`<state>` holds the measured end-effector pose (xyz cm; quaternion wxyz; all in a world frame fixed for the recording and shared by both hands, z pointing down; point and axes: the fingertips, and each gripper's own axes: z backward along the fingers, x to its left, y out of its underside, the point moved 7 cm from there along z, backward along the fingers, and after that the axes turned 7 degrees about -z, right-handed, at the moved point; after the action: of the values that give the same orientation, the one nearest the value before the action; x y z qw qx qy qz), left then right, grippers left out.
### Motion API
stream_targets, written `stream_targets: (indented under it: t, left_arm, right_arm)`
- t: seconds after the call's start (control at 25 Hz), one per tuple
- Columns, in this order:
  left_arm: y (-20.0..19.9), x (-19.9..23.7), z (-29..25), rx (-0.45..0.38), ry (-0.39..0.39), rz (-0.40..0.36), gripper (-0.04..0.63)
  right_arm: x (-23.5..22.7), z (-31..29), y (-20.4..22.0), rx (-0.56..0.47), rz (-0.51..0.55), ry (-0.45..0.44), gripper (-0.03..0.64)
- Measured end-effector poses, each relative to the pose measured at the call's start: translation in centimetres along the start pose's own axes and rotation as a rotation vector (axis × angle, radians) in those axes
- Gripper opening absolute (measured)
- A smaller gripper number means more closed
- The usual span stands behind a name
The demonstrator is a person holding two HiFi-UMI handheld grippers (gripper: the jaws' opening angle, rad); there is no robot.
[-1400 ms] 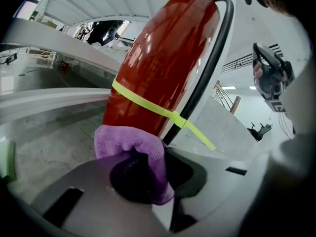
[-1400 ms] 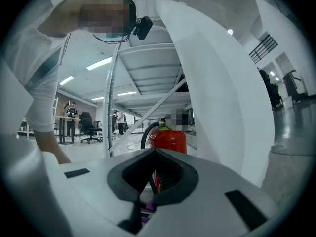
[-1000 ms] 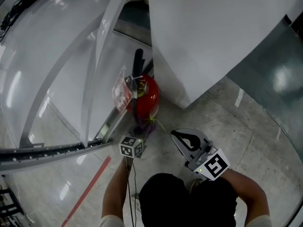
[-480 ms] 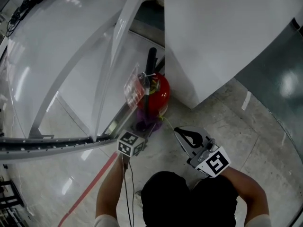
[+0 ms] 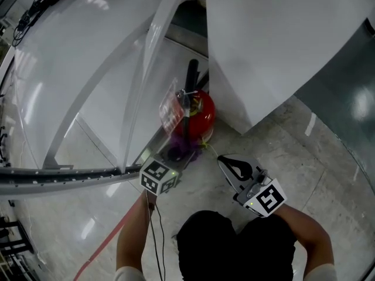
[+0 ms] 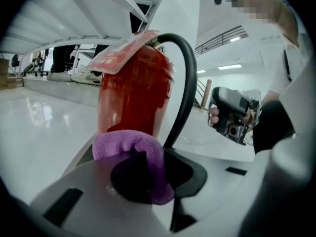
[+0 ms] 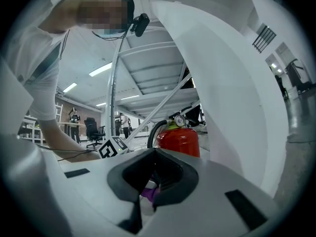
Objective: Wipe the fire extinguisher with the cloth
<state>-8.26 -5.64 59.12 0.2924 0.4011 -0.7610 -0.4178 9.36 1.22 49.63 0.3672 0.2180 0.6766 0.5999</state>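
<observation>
Polished pale floor [image 5: 304, 157] runs under big white curved panels [image 5: 263, 40], and the red fire extinguisher [image 5: 199, 111] stands on it in the corner where the panels meet, with a clear tag [image 5: 170, 107] hanging at its neck and a black hose [image 6: 186, 78] arching down its side.

The left gripper [image 5: 173, 157] reaches in low, its jaws clamped on a bunched purple cloth [image 5: 183, 147]. In the left gripper view the cloth sits right in front of the lower red body. It looks pressed to it or just short of it, and contact cannot be confirmed. The right gripper [image 5: 225, 161] hangs apart to the right of the extinguisher with its jaws drawn together. A small purple fleck shows in the slit between them, and what it is cannot be told.

Compared with a second ago, the extinguisher sits further right and slightly higher in the head view, which looks mostly like a shift of the head. The left gripper's marker cube now lies more to the left of the extinguisher than below it, so the cloth comes at the base from the left side. The cloth stays low on the body and the right gripper keeps about the same standoff.

This reads as a wiping pass round the foot of the extinguisher, with the upper body, the neck and the hose seemingly not yet covered. The loose tag could snag once the cloth climbs.
</observation>
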Motion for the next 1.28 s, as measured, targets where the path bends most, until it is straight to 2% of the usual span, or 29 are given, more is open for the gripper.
stream_targets:
  t: [0.28,0.52,0.76,1.04,1.28]
  left_arm:
    - [-2.5,0.1,1.8,-0.021,0.008,0.002,0.054]
    - [-4.8,0.0,3.3,-0.015,0.013,-0.053,0.054]
    - [-6.0,0.2,4.1,-0.026,0.028,-0.061,0.054]
    - [-7.8,-0.4,4.9,0.004,-0.036,-0.037,0.054]
    - [-9.1,-1.2,5.4,0.089,-0.158,-0.048,0.052]
  right_arm:
    - [-0.2,-0.2,0.0,0.0,0.004,-0.006,0.014]
    - [-0.3,-0.2,0.0,-0.002,0.003,-0.006,0.014]
    - [-0.7,-0.2,0.1,-0.011,0.002,-0.01,0.014]
    - [-0.7,-0.6,-0.2,-0.024,0.0,-0.014,0.014]
    - [-0.8,-1.1,0.0,-0.019,0.004,-0.018,0.014]
